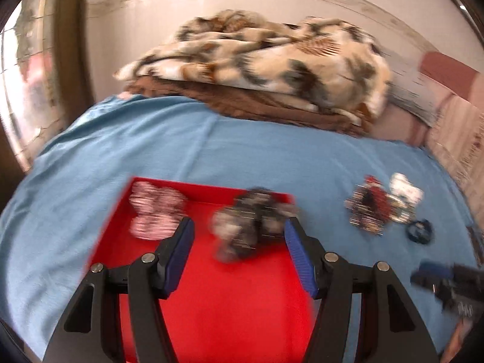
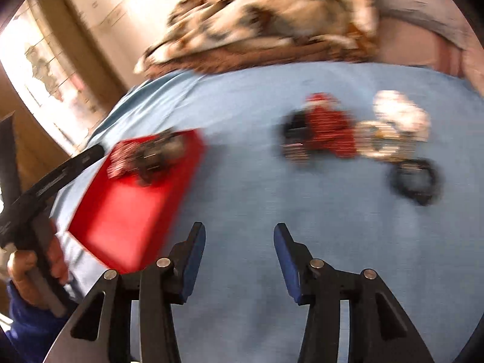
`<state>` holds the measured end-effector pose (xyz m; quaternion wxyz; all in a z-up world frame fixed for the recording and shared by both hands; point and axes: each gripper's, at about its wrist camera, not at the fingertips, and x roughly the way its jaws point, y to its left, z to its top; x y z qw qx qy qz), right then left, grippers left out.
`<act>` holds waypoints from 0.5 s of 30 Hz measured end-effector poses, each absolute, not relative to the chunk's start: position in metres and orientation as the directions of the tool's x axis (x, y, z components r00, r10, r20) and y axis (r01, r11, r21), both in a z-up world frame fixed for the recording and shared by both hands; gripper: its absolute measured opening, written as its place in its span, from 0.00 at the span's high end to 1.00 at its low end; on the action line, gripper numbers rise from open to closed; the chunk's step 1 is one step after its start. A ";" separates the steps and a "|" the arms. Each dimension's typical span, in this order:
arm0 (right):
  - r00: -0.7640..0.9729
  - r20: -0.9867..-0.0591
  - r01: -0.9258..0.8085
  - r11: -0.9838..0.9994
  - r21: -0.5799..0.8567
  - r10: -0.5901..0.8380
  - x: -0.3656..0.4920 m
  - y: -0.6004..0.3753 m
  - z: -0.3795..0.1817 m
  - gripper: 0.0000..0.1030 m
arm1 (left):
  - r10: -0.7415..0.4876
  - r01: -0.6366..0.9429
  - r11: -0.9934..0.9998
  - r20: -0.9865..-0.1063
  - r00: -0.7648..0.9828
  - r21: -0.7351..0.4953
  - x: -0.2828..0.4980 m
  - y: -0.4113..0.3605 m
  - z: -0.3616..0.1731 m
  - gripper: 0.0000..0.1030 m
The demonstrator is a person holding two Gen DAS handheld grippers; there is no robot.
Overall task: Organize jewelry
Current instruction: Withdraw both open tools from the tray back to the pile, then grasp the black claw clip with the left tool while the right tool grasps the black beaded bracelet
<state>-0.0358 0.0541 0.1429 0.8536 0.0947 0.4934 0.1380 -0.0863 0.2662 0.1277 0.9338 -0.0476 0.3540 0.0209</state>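
The bed (image 1: pixel 211 151) filled most of both views, spread with a light blue sheet (image 2: pixel 272 211). At its far end a crumpled cream and brown blanket (image 1: pixel 272 60) lay heaped against the pale wall (image 1: pixel 211 6), and a bright window (image 2: pixel 45 69) showed at the left.

A red tray (image 1: pixel 227 302) sat on the sheet, at the left side of the bed in the right wrist view. In its far part lay a pink and white beaded piece (image 1: pixel 154 211) and beside it a dark grey tangle of jewelry (image 1: pixel 251 227), both too blurred to name further.

Well to the right of the tray a loose pile of jewelry (image 2: pixel 357 133) rested on the sheet: red beads (image 2: pixel 329 133), white beads (image 2: pixel 402 112), and a dark ring-shaped bangle (image 2: pixel 414 178) just beside them.

The left tongs (image 1: pixel 239 251) hung over the tray, wide open, with the dark tangle lying between and beyond the tips and nothing gripped. The right tongs (image 2: pixel 239 251) were also wide open and held nothing, over bare sheet between the tray and the pile. A hand (image 2: pixel 36 269) gripped the left tool's handle.
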 end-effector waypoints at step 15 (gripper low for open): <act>0.573 -0.791 0.048 0.955 0.291 0.212 -0.013 -0.094 0.127 0.43 | -0.187 0.023 0.977 -0.791 0.583 -0.214 0.003 0.153 0.082 0.41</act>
